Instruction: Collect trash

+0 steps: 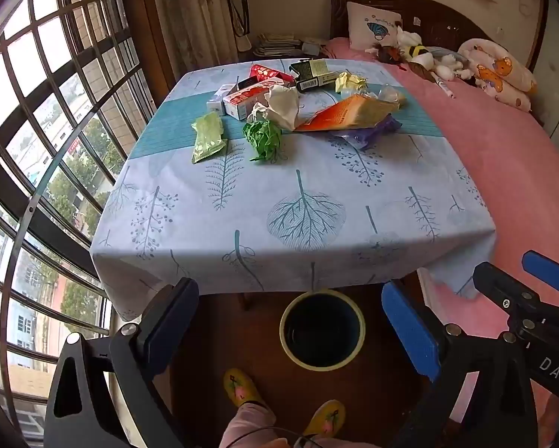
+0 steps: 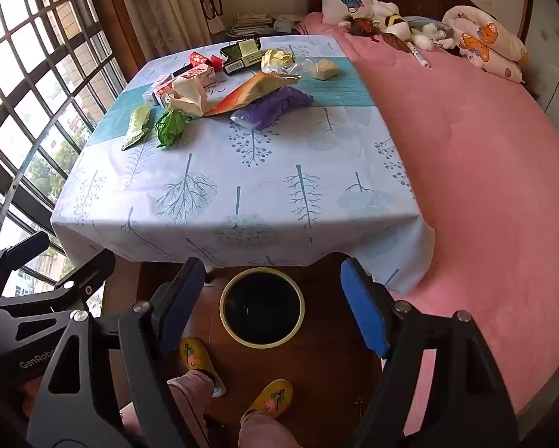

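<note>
Trash lies in a heap on the far half of a table with a pale blue leaf-print cloth (image 1: 302, 224) (image 2: 242, 201): a green wrapper (image 1: 207, 137) (image 2: 136, 126), crumpled green paper (image 1: 263, 139) (image 2: 171, 127), an orange packet (image 1: 348, 114) (image 2: 255, 93), a purple bag (image 2: 274, 106), a white bag (image 1: 284, 106), several small boxes (image 1: 246, 99). A round bin (image 1: 322, 328) (image 2: 262, 308) stands on the floor at the table's near edge. My left gripper (image 1: 294, 332) and right gripper (image 2: 275, 306) hover open above the bin, holding nothing.
A barred window (image 1: 48, 119) runs along the left. A bed with a pink cover (image 2: 485, 171), pillows and soft toys borders the table's right side. The person's feet in yellow slippers (image 2: 234, 377) stand on the wooden floor just before the bin.
</note>
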A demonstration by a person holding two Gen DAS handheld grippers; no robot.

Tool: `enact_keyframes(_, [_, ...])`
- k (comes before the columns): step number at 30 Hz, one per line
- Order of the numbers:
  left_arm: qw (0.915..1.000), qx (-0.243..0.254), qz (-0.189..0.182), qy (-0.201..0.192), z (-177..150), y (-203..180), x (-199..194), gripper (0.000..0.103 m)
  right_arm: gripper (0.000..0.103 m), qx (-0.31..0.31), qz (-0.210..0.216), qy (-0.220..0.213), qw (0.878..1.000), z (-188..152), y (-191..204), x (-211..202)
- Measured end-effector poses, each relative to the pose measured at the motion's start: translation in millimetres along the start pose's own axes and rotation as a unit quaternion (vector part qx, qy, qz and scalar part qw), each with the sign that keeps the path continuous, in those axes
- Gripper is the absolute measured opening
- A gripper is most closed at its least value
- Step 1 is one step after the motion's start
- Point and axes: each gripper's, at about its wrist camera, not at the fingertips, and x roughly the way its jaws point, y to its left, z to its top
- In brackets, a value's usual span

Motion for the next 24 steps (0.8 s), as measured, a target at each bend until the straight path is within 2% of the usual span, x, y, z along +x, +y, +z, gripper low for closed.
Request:
enact_keyframes(3, [1.0,0.0,0.001,-0.007,0,1,-2,0.1,0.073,0.001,0.0,0.003,1.0,-1,-2,2])
enact_keyframes(14, [1.0,0.0,-0.005,0.005,7,3,-6,0.093,0.073,-0.006,0.001,-0.002,1.0,7,7,-5])
enact_keyframes(24, [1.0,-0.001,-0.004,0.006,11,5,-2,0.093,0.074,-0.001,0.005,0.0,1.0,11,8,-1])
